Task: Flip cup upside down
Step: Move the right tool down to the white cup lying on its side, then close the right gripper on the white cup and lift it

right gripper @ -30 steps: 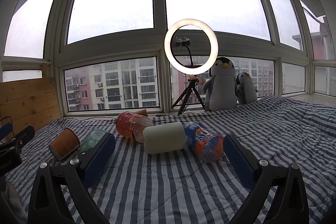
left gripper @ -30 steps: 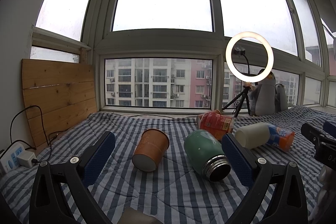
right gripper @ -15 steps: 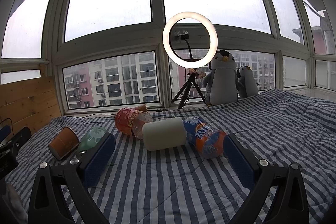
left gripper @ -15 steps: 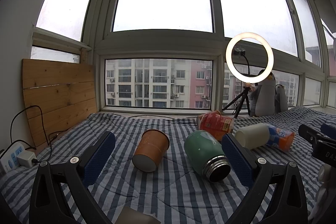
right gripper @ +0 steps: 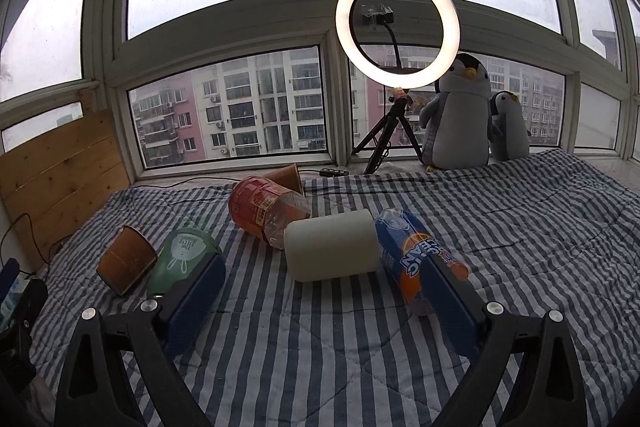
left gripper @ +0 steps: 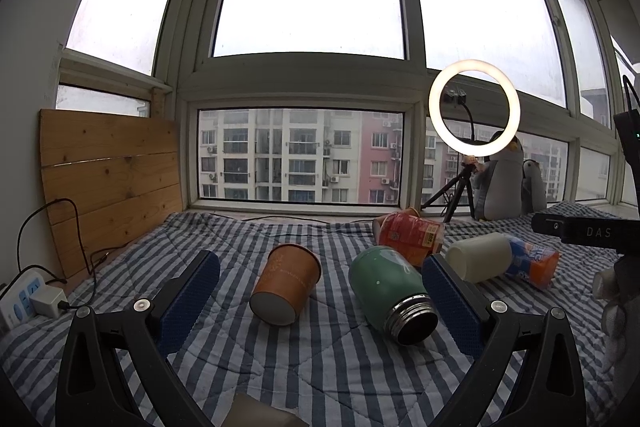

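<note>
A brown paper cup lies on its side on the striped blanket, base toward the left wrist camera; it also shows in the right wrist view at far left. A white cup lies on its side in the middle, also in the left wrist view. My left gripper is open and empty, a little short of the paper cup. My right gripper is open and empty, just short of the white cup.
A green flask lies beside the paper cup, mouth toward me. A red-labelled bottle, a blue-orange bottle and another paper cup lie nearby. A ring light on a tripod and plush penguins stand at the window. A power strip sits left.
The right gripper has moved forward and lifted, closing on the white cup and bottles. The left gripper has hardly moved. Both stay open.
</note>
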Demonstrator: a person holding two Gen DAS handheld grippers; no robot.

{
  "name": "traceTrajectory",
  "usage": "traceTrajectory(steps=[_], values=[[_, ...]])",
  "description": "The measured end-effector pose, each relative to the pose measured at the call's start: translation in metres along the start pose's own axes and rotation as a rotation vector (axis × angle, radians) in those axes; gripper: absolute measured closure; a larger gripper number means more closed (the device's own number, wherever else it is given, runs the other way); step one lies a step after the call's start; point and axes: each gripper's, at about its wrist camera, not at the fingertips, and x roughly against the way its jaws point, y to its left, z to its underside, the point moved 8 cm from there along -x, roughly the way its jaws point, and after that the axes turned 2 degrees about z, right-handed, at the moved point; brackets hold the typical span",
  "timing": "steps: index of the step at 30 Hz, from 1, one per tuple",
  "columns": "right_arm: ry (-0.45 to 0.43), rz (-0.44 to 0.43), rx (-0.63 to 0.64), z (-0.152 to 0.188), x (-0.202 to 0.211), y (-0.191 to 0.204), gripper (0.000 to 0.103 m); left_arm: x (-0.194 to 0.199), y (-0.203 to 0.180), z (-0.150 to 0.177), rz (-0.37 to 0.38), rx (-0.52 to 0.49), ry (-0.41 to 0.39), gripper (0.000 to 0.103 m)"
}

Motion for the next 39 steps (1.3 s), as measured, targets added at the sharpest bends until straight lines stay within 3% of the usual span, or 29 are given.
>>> traceTrajectory(steps=[5,10,15,28,33,35,36,39], values=[[0.126,-0.012,0.008,-0.011,-0.031,-0.001,0.056,-0.002,0.002,0.0,0.027,0.011,0.038,0.0],[0.241,-0.037,0.015,-0.022,-0.074,0.005,0.074,0.008,0.009,-0.007,0.062,0.031,0.053,0.0],[0.322,-0.01,0.054,-0.028,-0.121,0.012,0.078,0.021,0.023,-0.015,0.034,-0.027,0.04,0.0],[0.487,0.03,0.135,-0.025,-0.202,0.026,0.078,0.008,0.061,-0.023,0.016,0.021,0.074,0.0],[0.513,0.004,0.165,-0.018,-0.192,0.029,0.078,-0.001,0.059,-0.018,0.016,0.027,0.089,0.0],[0.527,-0.102,0.141,-0.017,-0.175,0.034,0.079,-0.003,0.056,-0.016,0.023,0.027,0.096,0.0],[0.511,-0.13,0.137,-0.02,-0.164,0.033,0.079,-0.004,0.054,-0.016,0.02,0.024,0.094,0.0],[0.438,-0.105,0.126,-0.034,-0.141,0.016,0.079,-0.004,0.049,-0.015,0.026,0.028,0.096,0.0]])
